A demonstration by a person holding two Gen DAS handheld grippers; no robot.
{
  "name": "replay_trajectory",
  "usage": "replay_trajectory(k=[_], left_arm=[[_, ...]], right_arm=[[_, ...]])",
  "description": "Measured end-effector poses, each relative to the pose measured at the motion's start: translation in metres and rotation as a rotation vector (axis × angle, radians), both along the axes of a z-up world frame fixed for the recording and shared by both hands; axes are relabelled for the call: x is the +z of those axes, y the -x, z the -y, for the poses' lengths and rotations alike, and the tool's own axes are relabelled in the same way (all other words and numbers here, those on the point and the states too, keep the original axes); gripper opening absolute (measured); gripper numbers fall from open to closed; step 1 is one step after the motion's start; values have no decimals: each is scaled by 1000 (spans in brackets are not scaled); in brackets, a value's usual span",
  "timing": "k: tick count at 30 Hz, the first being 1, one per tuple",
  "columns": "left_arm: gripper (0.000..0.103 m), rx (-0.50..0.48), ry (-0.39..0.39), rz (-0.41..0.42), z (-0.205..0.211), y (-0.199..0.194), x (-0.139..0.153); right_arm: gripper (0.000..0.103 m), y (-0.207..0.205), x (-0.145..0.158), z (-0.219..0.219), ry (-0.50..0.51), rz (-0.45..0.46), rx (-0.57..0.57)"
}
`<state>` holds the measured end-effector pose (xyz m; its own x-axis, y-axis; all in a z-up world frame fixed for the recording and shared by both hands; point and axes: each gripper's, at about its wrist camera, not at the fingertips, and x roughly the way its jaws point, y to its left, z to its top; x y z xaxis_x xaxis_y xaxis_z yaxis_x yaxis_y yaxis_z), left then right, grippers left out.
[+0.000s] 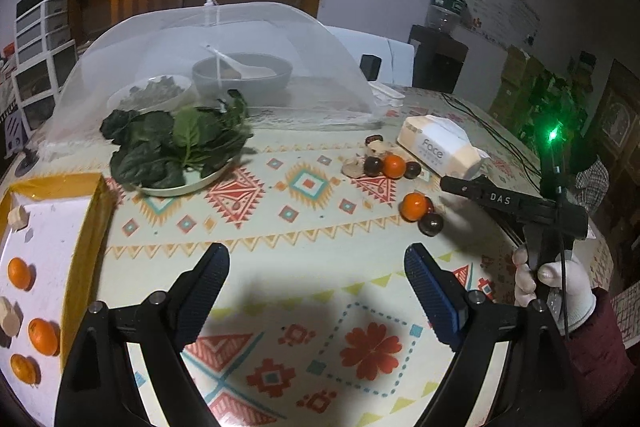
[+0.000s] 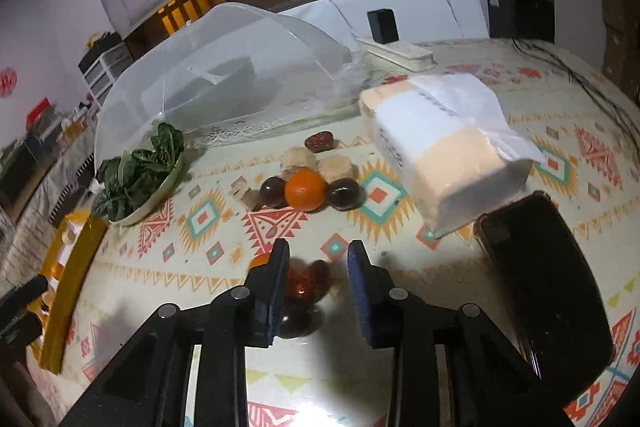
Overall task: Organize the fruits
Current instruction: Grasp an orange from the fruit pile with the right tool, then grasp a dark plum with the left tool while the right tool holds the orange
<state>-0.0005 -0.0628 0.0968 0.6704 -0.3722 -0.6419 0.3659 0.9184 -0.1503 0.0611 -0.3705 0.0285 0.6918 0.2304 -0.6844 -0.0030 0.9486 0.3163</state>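
We hold the left gripper (image 1: 316,291) above the patterned worktop (image 1: 304,227) with its jaws spread wide and nothing between them. At the worktop's left edge sits a yellow-walled tray (image 1: 86,247) with a white floor; on it lie three small oranges (image 1: 42,335) and a few pale wooden blocks (image 1: 18,217).

Near the right edge we hold the right gripper (image 2: 318,291) in a white-gloved hand (image 1: 560,291). In its own view the jaws stand partly closed around a dark red fruit (image 2: 306,281). The left pad seems to meet the fruit, while a gap shows on the right side, so we cannot tell whether it is truly gripped. An orange (image 2: 260,261) peeks out just beyond the left finger.

Farther toward the far edge a small cluster waits: one orange fruit (image 2: 305,189) between two dark round fruits (image 2: 273,191), pale blocks (image 2: 298,159) just behind, and a red date (image 2: 319,141) beyond them. A tissue pack (image 2: 448,163) lies to the right of the cluster, a dark phone (image 2: 548,287) nearer the right edge. A plate of leafy greens (image 1: 180,147) sits in front of a mesh food cover (image 1: 216,67) at the far side.
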Motion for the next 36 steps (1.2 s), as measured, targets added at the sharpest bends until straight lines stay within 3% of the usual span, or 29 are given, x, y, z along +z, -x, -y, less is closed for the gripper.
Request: replay_trajectory(k=[3, 8, 13, 19, 22, 24, 29, 36], left_arm=[[89, -5, -9, -4, 7, -5, -3], [89, 9, -2, -20, 9, -11, -10], [89, 10, -9, -44, 10, -14, -18], [89, 13, -26, -35, 9, -18, -18], [89, 16, -18, -43, 8, -20, -18], [89, 16, -19, -44, 9, -21, -19], [89, 4, -14, -55, 17, -21, -20], [89, -83, -33, -42, 54, -27, -19]], right_arm=[[50, -5, -6, -8, 7, -18, 28], [50, -11, -3, -26, 58, -5, 84], [50, -24, -11, -67, 237, -18, 186], [50, -27, -20, -83, 389, -34, 189], [49, -30, -21, -71, 339, -48, 168], [33, -29, -20, -63, 272, -45, 170], [33, -22, -12, -52, 169, -42, 157], [33, 13, 26, 15, -165, 72, 38]])
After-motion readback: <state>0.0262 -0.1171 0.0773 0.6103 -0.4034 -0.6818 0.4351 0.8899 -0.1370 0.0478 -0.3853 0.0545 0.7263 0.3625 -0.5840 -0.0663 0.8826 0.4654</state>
